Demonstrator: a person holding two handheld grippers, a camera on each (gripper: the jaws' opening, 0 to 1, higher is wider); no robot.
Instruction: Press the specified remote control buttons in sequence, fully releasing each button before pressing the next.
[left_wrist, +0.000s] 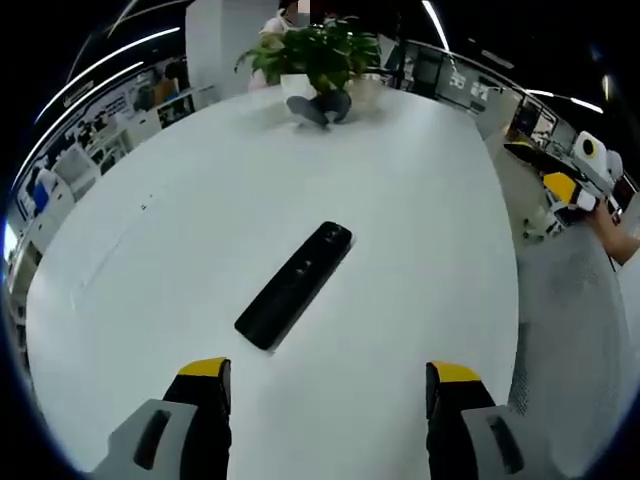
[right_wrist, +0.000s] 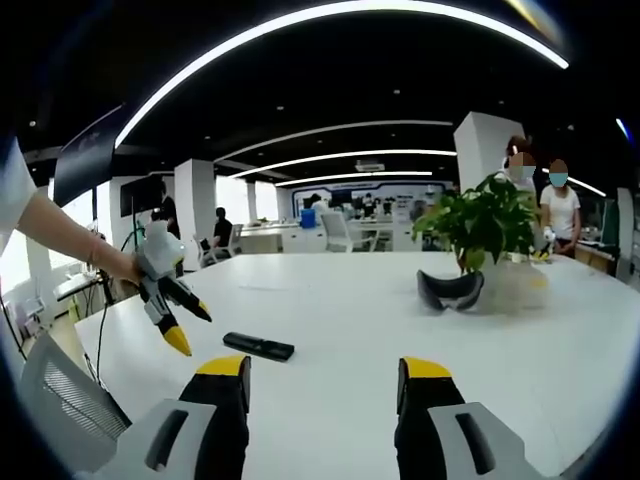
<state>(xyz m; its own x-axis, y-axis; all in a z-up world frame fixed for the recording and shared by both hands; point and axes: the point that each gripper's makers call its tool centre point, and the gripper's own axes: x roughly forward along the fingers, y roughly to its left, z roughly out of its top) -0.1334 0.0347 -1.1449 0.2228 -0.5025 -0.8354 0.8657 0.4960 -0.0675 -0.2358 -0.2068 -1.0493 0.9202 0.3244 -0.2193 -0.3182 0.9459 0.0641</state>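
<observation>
A black remote control lies diagonally on the white table, just beyond my left gripper. That gripper hovers above the table, open, with nothing between its yellow-tipped fingers. In the right gripper view the remote control is a small dark bar at left of centre. My right gripper is open and empty, low over the table and well short of the remote. The left gripper, held in a person's hand, hangs open above the table left of the remote.
A potted green plant stands at the far end of the table with a dark headset-like object at its base; the plant and the dark object also stand right of centre. Two people stand behind it. Office chairs and desks surround the table.
</observation>
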